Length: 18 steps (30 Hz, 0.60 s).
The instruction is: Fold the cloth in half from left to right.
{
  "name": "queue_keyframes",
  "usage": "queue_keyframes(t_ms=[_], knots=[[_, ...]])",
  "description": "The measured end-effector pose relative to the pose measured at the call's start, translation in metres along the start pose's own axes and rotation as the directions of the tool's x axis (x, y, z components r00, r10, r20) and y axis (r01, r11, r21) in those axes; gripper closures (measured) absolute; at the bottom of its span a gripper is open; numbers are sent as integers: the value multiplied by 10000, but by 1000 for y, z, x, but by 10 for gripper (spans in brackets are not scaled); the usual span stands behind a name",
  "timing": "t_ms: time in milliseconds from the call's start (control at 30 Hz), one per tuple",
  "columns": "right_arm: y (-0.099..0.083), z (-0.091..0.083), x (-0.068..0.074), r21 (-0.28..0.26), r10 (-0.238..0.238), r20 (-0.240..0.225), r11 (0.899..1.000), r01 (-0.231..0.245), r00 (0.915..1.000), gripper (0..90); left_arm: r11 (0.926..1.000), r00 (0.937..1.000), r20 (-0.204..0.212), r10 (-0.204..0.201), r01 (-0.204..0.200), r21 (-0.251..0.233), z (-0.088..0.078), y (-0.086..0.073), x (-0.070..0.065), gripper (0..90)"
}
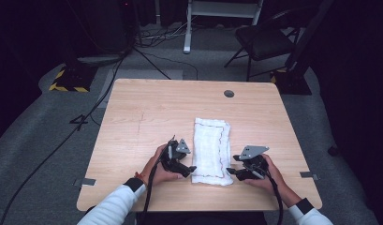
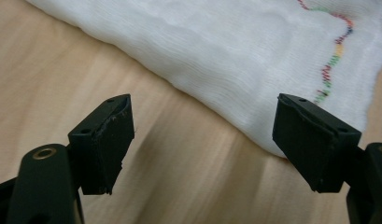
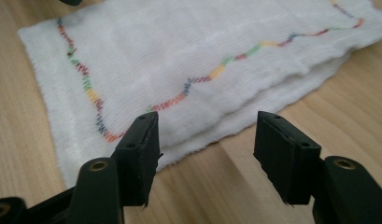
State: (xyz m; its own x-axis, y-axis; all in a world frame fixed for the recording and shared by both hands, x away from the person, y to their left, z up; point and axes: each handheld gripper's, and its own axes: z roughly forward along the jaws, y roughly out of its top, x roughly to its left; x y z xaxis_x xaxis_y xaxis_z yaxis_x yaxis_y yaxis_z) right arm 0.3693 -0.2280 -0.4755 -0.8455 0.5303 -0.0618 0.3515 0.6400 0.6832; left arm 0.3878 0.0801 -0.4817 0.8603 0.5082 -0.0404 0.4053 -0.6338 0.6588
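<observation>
High view: folded white cloth [image 1: 211, 151] lies flat on table [image 1: 147, 117], between both grippers. Left gripper [image 1: 191, 168] and right gripper [image 1: 230, 171] sit beside its near corners, jaws apart, gripping nothing.

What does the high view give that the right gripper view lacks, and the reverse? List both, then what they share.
High view alone: the whole table, both hands, the left gripper and right gripper flanking the folded cloth, a chair and floor cables beyond. Right gripper view alone: the cloth's stacked layers along its near edge, the wavy stitching's separate colours, and open jaws with nothing between them. Shared: white cloth lying flat on the wooden table.
</observation>
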Motion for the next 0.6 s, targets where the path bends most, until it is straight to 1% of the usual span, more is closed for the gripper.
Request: queue_keyframes(t_ms=[33,133,167,267,333,400,433,467,533,567,600], knots=[[1,-2,-4,-79,4,120,10000,-3,9999,408,10000,10000,-97,18,-18,3,0,2,2,210],[4,-6,-17,-371,256,339,9990,-243,9991,411,9999,9997,-255,-7,3,-144,-2,8,9,207],[5,-7,-22,-447,272,495,9987,-250,9984,416,9998,9993,-380,44,-51,-199,-3,10,12,208],[12,-7,-36,-677,443,766,9969,-392,9961,420,9990,9973,-730,-75,42,-441,-3,18,22,217],[19,-8,-46,-834,678,876,9947,-605,9938,427,9982,9963,-826,-240,193,-570,-1,24,30,222],[26,-7,-54,-1001,793,1053,9926,-688,9913,437,9979,9936,-1097,-253,185,-626,0,32,36,223],[30,-6,-58,-1114,863,1070,9910,-743,9905,443,9967,9924,-1186,-317,225,-786,1,36,40,223],[33,-5,-61,-1169,928,1111,9899,-797,9895,445,9960,9924,-1180,-348,248,-854,1,41,45,223],[39,1,-69,-1083,989,1247,9904,-855,9873,451,9948,9901,-1305,-524,403,-941,5,50,54,223],[43,4,-72,-1115,1030,1330,9898,-884,9857,458,9937,9899,-1256,-652,529,-993,8,54,59,223],[46,7,-76,-1114,1136,1301,9888,-993,9850,460,9926,9893,-1224,-788,665,-1016,11,58,64,223]])
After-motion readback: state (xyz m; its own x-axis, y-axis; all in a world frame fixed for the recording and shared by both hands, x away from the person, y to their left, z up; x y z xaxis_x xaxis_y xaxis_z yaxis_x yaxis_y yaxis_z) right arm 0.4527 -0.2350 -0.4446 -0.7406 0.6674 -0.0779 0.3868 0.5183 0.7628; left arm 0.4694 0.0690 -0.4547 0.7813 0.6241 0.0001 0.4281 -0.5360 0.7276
